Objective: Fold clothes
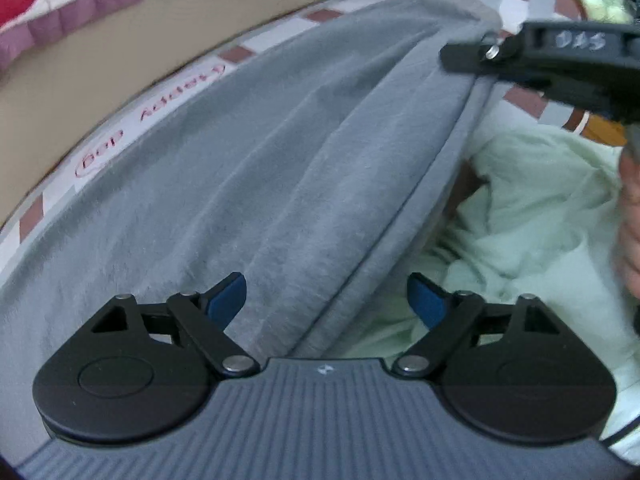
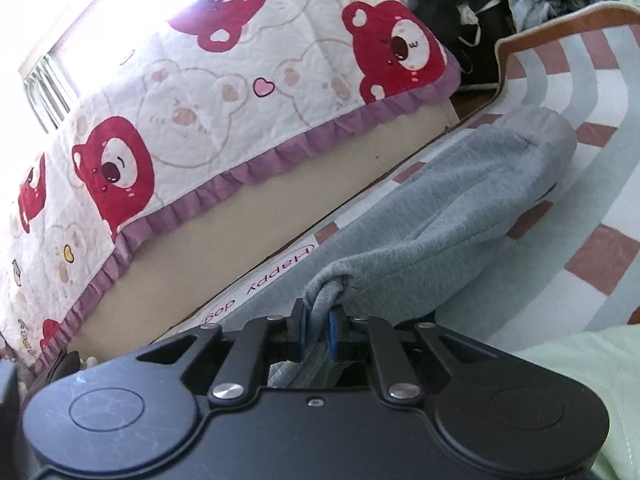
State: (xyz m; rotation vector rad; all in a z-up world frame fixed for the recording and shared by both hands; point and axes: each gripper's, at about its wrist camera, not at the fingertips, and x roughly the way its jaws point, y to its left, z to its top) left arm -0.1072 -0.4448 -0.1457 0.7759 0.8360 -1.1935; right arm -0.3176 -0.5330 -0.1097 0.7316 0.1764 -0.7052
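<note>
A grey fleece garment (image 1: 248, 184) lies stretched over a checked mat (image 2: 592, 256). The right gripper (image 2: 318, 330) is clamped on a bunched corner of it, at two o'clock from the left gripper (image 1: 326, 300), whose jaws stand apart over the cloth. Pale green fabric (image 1: 532, 216) lies at three o'clock. A bear-print quilt (image 2: 200, 92) covers the bed beyond.

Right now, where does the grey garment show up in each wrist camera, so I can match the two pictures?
Left wrist: the grey garment fills the centre and left, running up to the right gripper.
Right wrist: it lies centre to right, one edge pinched in that gripper.
Shared landmark: the checked mat with pink lettering beneath it.
</note>
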